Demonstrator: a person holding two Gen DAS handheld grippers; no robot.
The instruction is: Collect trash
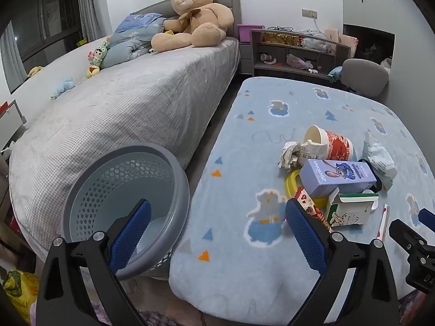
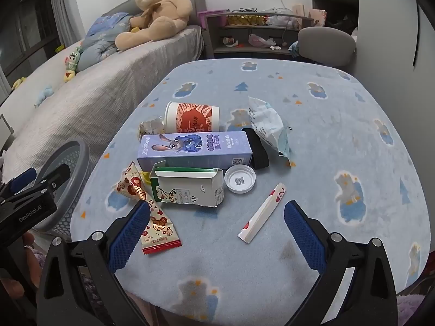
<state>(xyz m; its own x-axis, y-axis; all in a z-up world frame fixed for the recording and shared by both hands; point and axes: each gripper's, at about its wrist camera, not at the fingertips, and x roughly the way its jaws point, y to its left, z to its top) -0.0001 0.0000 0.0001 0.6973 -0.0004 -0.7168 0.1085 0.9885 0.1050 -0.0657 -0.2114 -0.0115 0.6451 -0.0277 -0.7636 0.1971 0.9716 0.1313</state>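
Trash lies on a table under a blue patterned cloth (image 2: 312,141): a red paper cup (image 2: 191,116) on its side, a purple box (image 2: 194,149), a torn milk carton (image 2: 187,188), a white lid (image 2: 240,181), a red-and-white candy wrapper (image 2: 152,212), a thin white wrapper strip (image 2: 262,213), a crumpled white bag (image 2: 267,125) and crumpled paper (image 1: 292,153). A grey perforated bin (image 1: 127,206) stands tilted at the table's left. My left gripper (image 1: 217,231) is open and empty between bin and trash. My right gripper (image 2: 217,231) is open and empty above the cloth near the wrappers.
A bed (image 1: 108,114) with a grey cover and a large teddy bear (image 1: 193,16) runs along the left. A shelf unit (image 1: 293,51) and a grey chair (image 1: 364,76) stand behind the table. A yellow bag (image 1: 19,290) lies on the floor at lower left.
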